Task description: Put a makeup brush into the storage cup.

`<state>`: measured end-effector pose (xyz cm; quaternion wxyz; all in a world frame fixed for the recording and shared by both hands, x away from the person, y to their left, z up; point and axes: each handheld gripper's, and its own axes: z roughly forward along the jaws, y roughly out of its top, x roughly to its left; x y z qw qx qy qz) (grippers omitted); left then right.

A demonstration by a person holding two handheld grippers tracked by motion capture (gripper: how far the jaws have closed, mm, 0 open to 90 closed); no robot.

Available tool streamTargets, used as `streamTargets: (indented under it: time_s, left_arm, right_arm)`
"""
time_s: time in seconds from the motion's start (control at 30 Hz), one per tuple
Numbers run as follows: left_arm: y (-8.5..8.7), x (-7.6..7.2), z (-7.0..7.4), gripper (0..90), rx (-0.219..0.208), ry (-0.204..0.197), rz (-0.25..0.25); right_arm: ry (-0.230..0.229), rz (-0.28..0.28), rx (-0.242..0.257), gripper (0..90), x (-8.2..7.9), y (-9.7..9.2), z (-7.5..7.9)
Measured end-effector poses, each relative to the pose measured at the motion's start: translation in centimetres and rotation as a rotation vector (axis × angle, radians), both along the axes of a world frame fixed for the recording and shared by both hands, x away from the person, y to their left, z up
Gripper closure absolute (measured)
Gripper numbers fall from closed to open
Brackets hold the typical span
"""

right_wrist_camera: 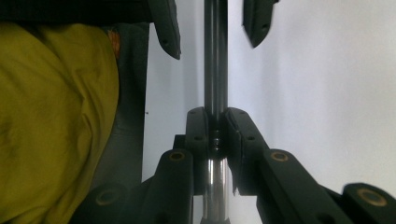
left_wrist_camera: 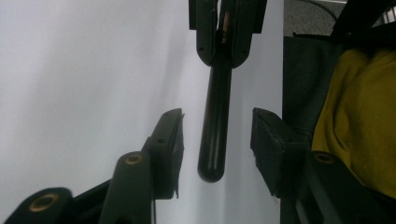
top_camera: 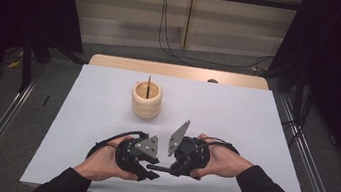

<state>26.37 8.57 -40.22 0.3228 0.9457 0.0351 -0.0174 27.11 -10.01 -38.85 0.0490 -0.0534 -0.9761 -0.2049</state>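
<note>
White tabletop [top_camera: 107, 97] on a wooden desk, dark curtains both sides, pale panelled wall behind with black cables hanging down.

Right gripper [top_camera: 174, 169]: jaws pinched tight on a thin black pen [top_camera: 159, 167]. In the right gripper view the pads clamp the barrel [right_wrist_camera: 215, 70] from both sides, with a shiny metal section running down below the grip. The pen lies level over the near part of the table and points toward the left gripper [top_camera: 147, 173].

Left gripper: jaws part open, narrower than full spread, not touching anything. The left gripper view shows the rounded black end of the pen [left_wrist_camera: 215, 126] hanging in the gap between the two pads, with clear space on each side. No contact.

The grippers face each other, tips close, low over the white surface near the person's edge. Each carries a grey three-cornered plate; the right one [top_camera: 179, 137] stands tilted up, the left one [top_camera: 147, 147] lies flatter. A hand wraps each gripper body, with black sleeves coming in from the bottom of the high view. Cables loop out behind both grippers.

Farther back, at table centre, a ribbed pale wooden holder [top_camera: 146, 100] stands upright, well apart from the hands. One thin dark stick [top_camera: 149, 84] stands in it.

Yellow cloth [right_wrist_camera: 51, 121] shows beside the table edge in both gripper views.
</note>
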Motion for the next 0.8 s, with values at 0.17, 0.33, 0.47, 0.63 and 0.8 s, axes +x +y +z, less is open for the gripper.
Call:
streamTargets:
  time_s: [0.17, 0.33, 0.47, 0.63, 0.8]
  left_arm:
    - [-0.23, 0.13, -0.11, 59.8, 0.001, 0.015, -0.008]
    - [-0.36, 0.1, -0.01, 66.2, -0.011, 0.015, 0.003]
    - [-0.49, 0.07, -0.16, 70.5, -0.003, 0.018, 0.011]
    - [-0.64, 0.21, -0.35, 75.5, -0.018, 0.043, 0.013]
    - [-0.71, 0.41, -0.42, 76.5, -0.033, 0.019, -0.009]
  right_arm:
    - [0.002, -0.006, 0.006, 79.9, -0.05, 0.21, -0.05]
    - [0.001, -0.005, -0.001, 79.9, -0.06, 0.16, -0.14]
    - [-0.005, 0.002, 0.013, 79.9, -0.07, 0.26, -0.13]
    - [0.002, 0.005, 0.003, 79.9, -0.17, 0.25, -0.15]
    - [-0.015, 0.005, 0.001, 79.9, -0.08, 0.08, -0.17]
